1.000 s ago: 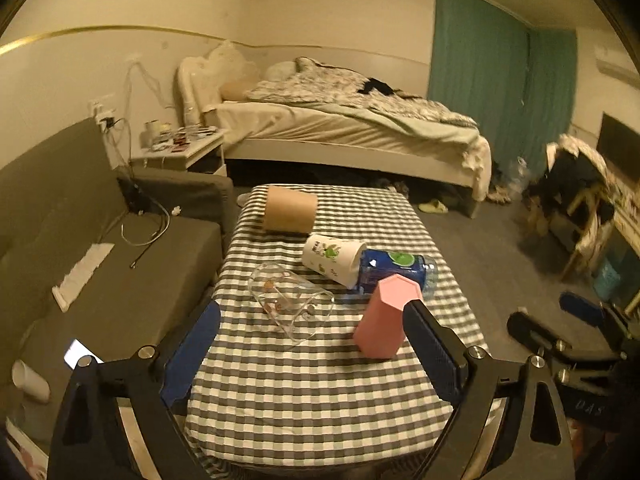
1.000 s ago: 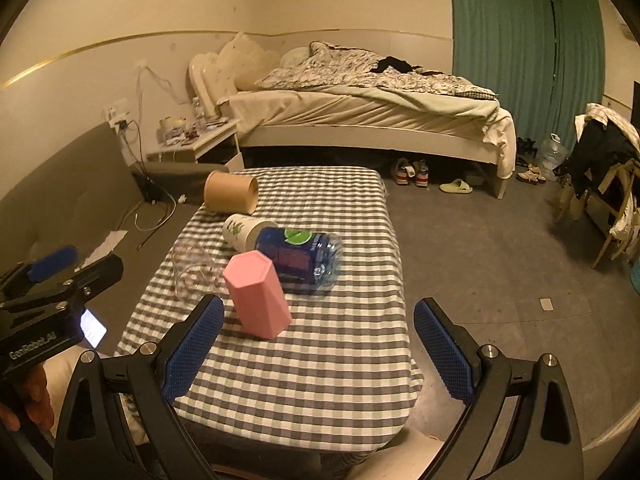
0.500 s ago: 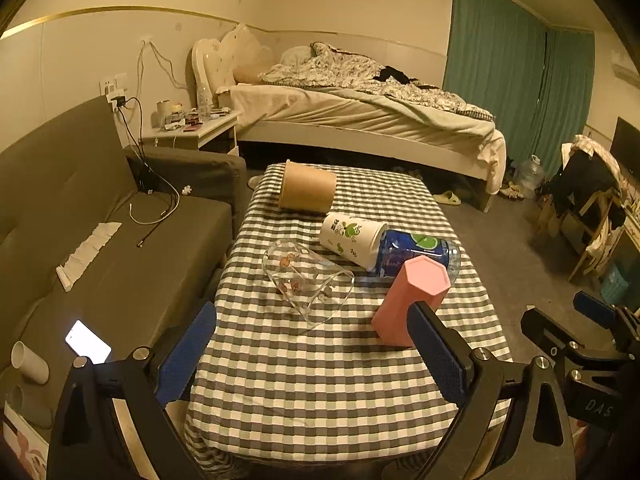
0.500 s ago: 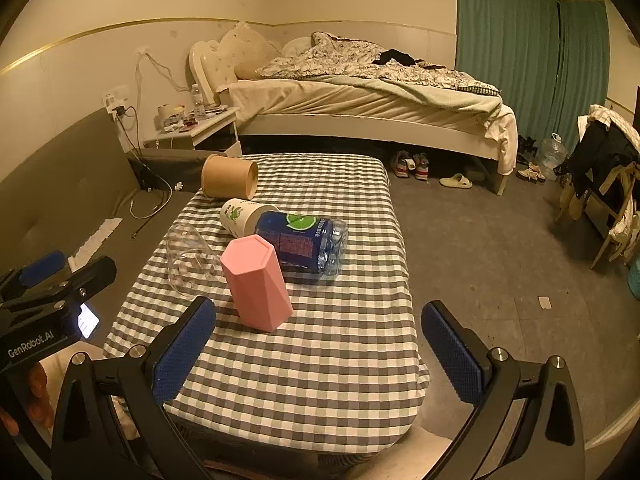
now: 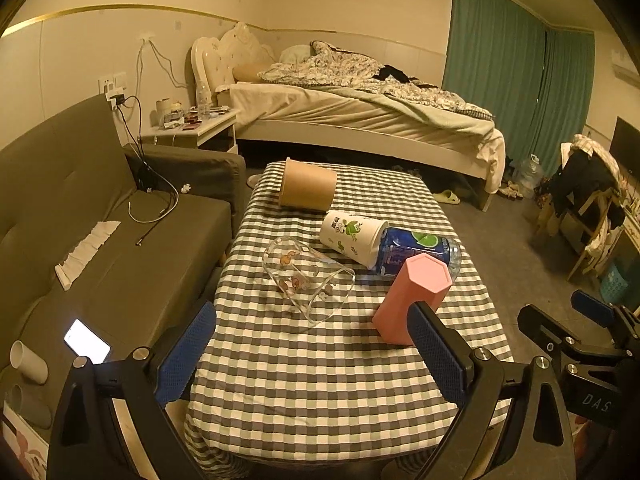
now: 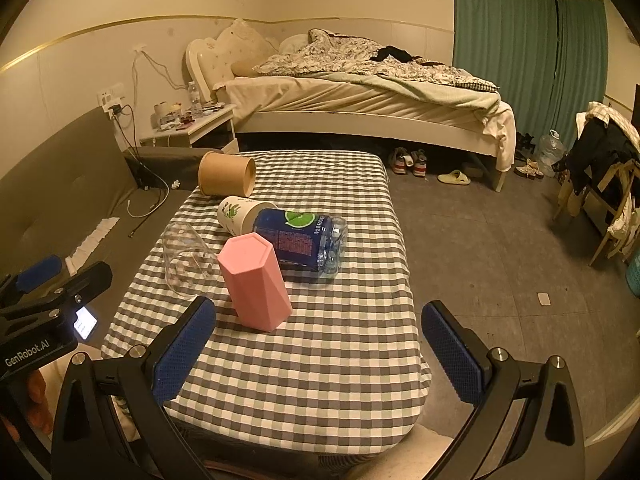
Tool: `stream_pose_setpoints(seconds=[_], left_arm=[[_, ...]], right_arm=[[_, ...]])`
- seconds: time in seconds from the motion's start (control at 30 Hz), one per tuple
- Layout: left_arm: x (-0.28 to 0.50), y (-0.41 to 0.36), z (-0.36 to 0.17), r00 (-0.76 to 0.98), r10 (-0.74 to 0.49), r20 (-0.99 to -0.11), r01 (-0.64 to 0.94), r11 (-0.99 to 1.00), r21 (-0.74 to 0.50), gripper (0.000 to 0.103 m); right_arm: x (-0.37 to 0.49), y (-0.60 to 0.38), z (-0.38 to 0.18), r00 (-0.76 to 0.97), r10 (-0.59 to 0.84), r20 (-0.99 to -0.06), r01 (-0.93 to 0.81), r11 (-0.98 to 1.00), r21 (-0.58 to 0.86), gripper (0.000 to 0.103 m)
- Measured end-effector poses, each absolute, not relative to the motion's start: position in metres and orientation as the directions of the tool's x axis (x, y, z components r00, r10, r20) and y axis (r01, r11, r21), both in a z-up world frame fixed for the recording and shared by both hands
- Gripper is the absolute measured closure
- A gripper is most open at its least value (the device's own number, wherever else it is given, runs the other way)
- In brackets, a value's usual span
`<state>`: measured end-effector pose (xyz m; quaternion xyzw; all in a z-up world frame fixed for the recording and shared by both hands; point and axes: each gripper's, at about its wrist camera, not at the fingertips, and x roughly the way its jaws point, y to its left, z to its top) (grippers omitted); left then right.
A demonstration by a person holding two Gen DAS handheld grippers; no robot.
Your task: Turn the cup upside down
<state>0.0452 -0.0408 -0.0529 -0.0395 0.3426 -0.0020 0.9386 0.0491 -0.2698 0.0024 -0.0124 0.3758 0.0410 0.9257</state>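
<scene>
Cup: pink cup (image 5: 412, 298) is standing closed end up, leaning slightly, on the checked table (image 5: 320, 380); I am seeing a matte, six-sided body
Containers: glass cup (image 5: 308, 278), brown paper cup (image 5: 308, 190) and white printed cup (image 5: 352, 236) are lying on their sides; I cannot tell what is inside; blue bottle (image 5: 416, 250) is lying just behind the pink one
Left gripper (image 5: 312, 352): I am holding it spread wide, gripping nothing; pink cup is showing just beyond its right finger
Right gripper (image 6: 320, 350): I am holding it wide apart; pink cup is sitting ahead, toward the left finger
</scene>
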Motion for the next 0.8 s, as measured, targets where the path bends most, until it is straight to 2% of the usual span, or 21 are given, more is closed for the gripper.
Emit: stream_pose_setpoints(seconds=[0.8], left_arm=[[0.0430,-0.0423,-0.0486,0.778,-0.018,-0.628,-0.020,0.998,-0.054,0.004]], right_arm=[[0.0489,-0.2714,0.0015,0.705,0.060,-0.707,-0.078,0.997,0.007,0.000]])
